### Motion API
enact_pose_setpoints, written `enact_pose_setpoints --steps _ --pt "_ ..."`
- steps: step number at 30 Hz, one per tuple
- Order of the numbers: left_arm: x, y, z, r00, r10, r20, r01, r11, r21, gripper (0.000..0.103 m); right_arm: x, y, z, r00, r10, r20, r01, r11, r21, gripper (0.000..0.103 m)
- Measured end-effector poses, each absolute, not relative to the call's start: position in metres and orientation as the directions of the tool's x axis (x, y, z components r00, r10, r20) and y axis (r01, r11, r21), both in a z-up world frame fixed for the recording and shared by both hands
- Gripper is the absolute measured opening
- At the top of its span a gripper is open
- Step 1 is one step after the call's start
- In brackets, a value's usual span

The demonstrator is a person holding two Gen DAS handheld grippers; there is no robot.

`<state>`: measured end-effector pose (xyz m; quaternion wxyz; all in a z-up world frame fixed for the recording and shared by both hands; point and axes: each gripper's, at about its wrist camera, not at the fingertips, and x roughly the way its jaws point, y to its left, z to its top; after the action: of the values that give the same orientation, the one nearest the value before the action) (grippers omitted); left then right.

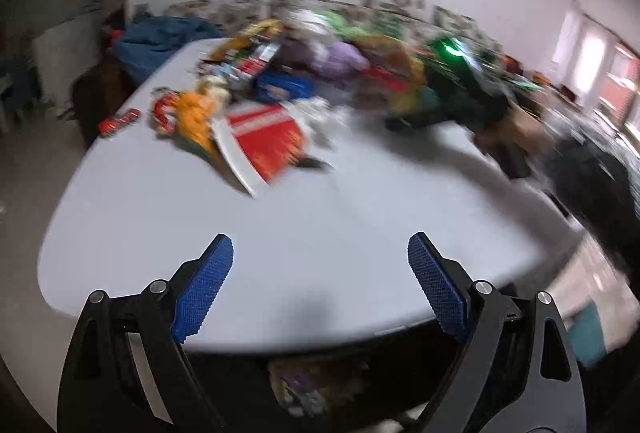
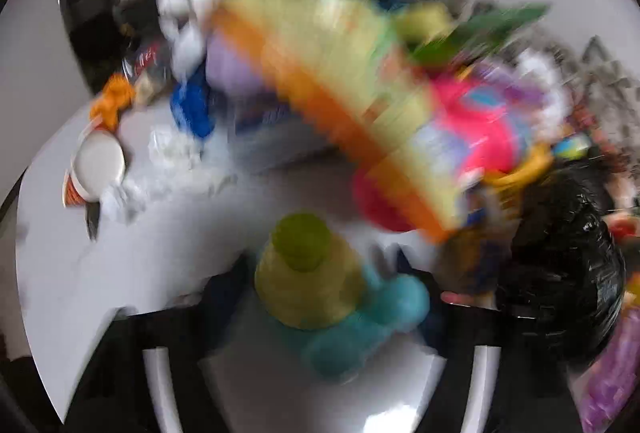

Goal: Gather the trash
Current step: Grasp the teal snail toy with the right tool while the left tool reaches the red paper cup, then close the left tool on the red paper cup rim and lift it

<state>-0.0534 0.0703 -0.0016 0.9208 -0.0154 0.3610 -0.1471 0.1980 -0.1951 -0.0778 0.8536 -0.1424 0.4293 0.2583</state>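
Note:
Trash lies in a blurred heap point(image 1: 320, 61) across the far half of the white table point(image 1: 280, 233). At its near left lie a red and white packet point(image 1: 268, 137) and an orange wrapper point(image 1: 196, 113). My left gripper point(image 1: 320, 253) hangs open over the table's near edge, with nothing between its blue pads point(image 1: 208, 281). In the smeared right wrist view, a yellow-green bottle point(image 2: 308, 265) with a green cap and teal label fills the gap of my right gripper point(image 2: 320, 273). It looks held. The right gripper's fingers are lost in blur.
A black bin bag point(image 2: 560, 265) sits to the right of the bottle. A large orange and yellow packet point(image 2: 340, 93), a pink packet point(image 2: 476, 121), a white-lidded cup point(image 2: 98, 165) and crumpled clear plastic point(image 2: 176, 161) lie beyond. A small red bar point(image 1: 120, 121) rests near the table's left edge.

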Motion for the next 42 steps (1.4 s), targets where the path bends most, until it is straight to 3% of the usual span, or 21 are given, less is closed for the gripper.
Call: enact_pose_setpoints --steps 4,10,14,16,17,19,23,25,31,36,38,39,40,42 --pt "0.016 0.071 -0.008 0.691 -0.185 -0.699 0.151 0.982 -0.112 0.087 0.178 -0.200 -0.076 0.503 0.303 -0.810 -0.506 0.863 0.008 0.063" --pt "0.083 0.059 -0.022 0.627 -0.173 -0.759 0.044 0.981 -0.187 0.087 0.123 -0.217 -0.072 0.492 0.345 -0.799 -0.511 0.858 0.055 0.063" --pt "0.104 0.043 -0.031 0.632 -0.048 -0.774 -0.020 0.997 -0.078 0.090 0.105 -0.223 -0.076 0.484 0.336 -0.808 -0.519 0.853 0.044 0.063" --pt "0.103 0.034 -0.034 0.660 -0.002 -0.751 -0.010 1.000 -0.011 0.068 0.098 -0.225 -0.077 0.489 0.337 -0.805 -0.520 0.853 0.042 0.063" --pt "0.100 0.029 -0.034 0.673 -0.012 -0.740 0.022 1.000 0.003 0.062 0.096 -0.229 -0.076 0.488 0.342 -0.803 -0.514 0.856 0.052 0.063" --pt "0.085 0.024 -0.024 0.709 -0.022 -0.705 0.057 0.998 0.026 0.035 0.087 -0.234 -0.071 0.503 0.356 -0.787 -0.507 0.860 0.065 0.063" --pt "0.030 0.028 0.009 0.736 -0.170 -0.656 0.172 0.983 -0.062 0.032 0.060 -0.244 -0.048 0.546 0.398 -0.738 -0.511 0.856 0.083 0.063" --pt "-0.008 0.028 0.021 0.745 -0.233 -0.625 0.248 0.967 -0.066 0.013 0.039 -0.246 -0.033 0.557 0.426 -0.713 -0.528 0.844 0.092 0.063" --pt "-0.105 0.037 0.030 0.722 -0.333 -0.606 0.380 0.923 -0.054 0.013 -0.049 -0.240 -0.012 0.535 0.505 -0.677 -0.598 0.793 0.119 0.063" --pt "-0.105 0.033 0.015 0.716 -0.316 -0.622 0.370 0.928 -0.045 0.013 -0.080 -0.230 -0.025 0.524 0.504 -0.687 -0.610 0.785 0.110 0.063" --pt "-0.093 0.026 0.012 0.724 -0.324 -0.609 0.379 0.924 -0.041 0.032 -0.075 -0.230 -0.028 0.525 0.500 -0.689 -0.597 0.793 0.120 0.063" --pt "-0.087 0.021 0.012 0.734 -0.312 -0.603 0.376 0.927 -0.022 0.055 -0.072 -0.233 -0.029 0.525 0.506 -0.685 -0.587 0.798 0.140 0.063" --pt "-0.076 0.015 0.010 0.745 -0.299 -0.597 0.373 0.928 0.001 0.069 -0.070 -0.236 -0.029 0.528 0.506 -0.682 -0.577 0.803 0.149 0.063" --pt "-0.058 0.004 0.007 0.732 -0.309 -0.607 0.401 0.916 0.016 0.080 -0.065 -0.243 -0.030 0.538 0.498 -0.681 -0.555 0.817 0.158 0.063"
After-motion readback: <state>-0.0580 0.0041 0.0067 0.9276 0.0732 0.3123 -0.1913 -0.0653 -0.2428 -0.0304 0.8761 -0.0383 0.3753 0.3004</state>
